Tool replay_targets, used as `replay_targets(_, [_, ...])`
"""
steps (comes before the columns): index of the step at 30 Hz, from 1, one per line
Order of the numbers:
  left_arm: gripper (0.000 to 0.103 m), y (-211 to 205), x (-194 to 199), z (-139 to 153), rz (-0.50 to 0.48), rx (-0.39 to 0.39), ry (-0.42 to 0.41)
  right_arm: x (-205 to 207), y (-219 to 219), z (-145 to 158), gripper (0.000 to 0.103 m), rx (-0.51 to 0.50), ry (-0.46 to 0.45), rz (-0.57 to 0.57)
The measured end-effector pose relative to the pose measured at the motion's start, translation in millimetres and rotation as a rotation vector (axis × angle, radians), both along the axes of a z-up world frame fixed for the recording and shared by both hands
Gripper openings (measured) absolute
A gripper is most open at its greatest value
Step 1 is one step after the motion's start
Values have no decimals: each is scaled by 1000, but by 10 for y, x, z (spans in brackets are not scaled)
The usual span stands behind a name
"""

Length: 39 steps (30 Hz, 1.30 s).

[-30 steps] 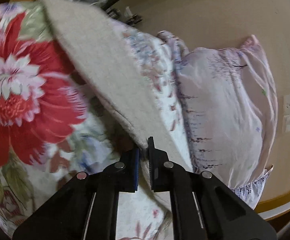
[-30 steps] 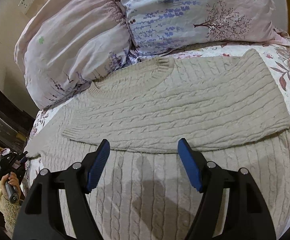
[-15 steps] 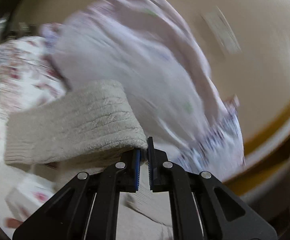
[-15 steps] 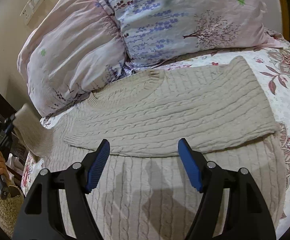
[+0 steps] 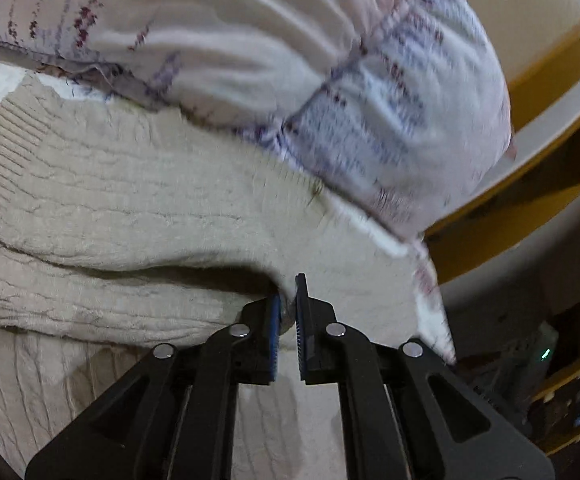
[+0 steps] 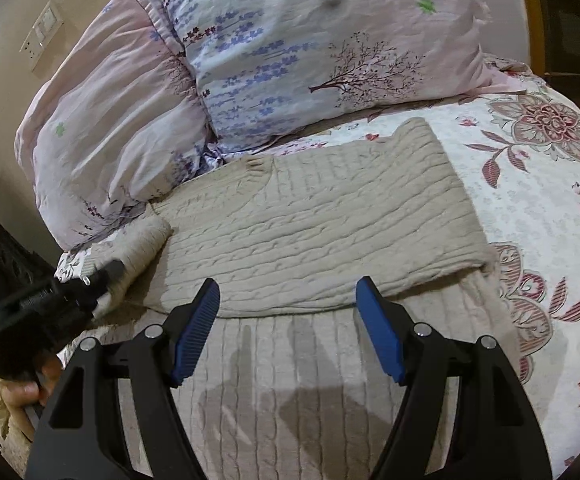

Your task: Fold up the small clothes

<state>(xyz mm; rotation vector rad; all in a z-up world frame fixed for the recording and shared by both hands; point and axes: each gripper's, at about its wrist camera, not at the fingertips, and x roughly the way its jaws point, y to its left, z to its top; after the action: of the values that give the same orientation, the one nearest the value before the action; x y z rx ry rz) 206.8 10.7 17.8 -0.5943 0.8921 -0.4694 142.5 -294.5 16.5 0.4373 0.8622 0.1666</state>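
- The sweater (image 6: 322, 232), a beige cable knit, lies flat on the bed (image 6: 538, 200), its top against the pillows (image 6: 290, 48); one sleeve (image 6: 370, 200) is already folded across the chest.
- The left gripper (image 5: 287, 312) is clamped on the edge of the other sleeve (image 5: 129, 200), which is lifted clear of the sweater's body.
- To do this fold well, I judge the sleeve should be carried level across the chest and laid over the first one, cuff (image 5: 1, 148) flat, before the jaws let go.
- The right gripper (image 6: 287, 328) hangs with jaws apart and nothing between them above the lower body of the sweater; it could pin the fabric while the sleeve goes over.
- The pillows crowd the far edge, so room there is tight.
- The bed's left edge lies just beside the left hand (image 6: 21, 392).
- The floral cover to the right is free.
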Motion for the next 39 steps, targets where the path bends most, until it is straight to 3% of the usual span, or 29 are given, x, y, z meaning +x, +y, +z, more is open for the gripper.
replay_targets(2, [10,32,-36,14,-20,12,7,18,30,43,70,-10,-8,8])
replay_targets(5, [34,251,-208,61,-38,-17,-17,38,183,188,70,-31,-50,58])
replay_targets(6, [37,358,-279,89,-21,-15,-35,50,275,254,70,-43,-71,90])
replay_targets(10, [37,867,-445,166,98,18,-94,119,750,486,63,-89,-152,252])
replay_targets(14, [37,1254,-477,62,197,38,-54,233,1513,597,47,-153,-226,477])
replay_targets(18, [36,1378,-469,-131,230,64,12,336,2242,492,43,-262,-236,656])
replay_targets(23, [30,1465,-506,-219,229,71,20,399,2744,243,42,-398,-214,763])
replay_targets(27, [30,1472,-508,-242,224,70,17,389,2887,42,38,-507,-208,775])
replay_targets(30, [30,1476,-496,-260,223,67,15,390,2882,2,16,-555,-236,731])
replay_targets(31, [30,1474,-495,-261,223,69,15,409,2846,22,10,-528,-232,714])
replay_targets(34, [30,1469,-496,-261,223,75,14,507,2666,125,9,-403,-213,649])
replay_targets(39, [30,1471,-487,-264,221,71,14,520,1829,444,9,-120,-244,386])
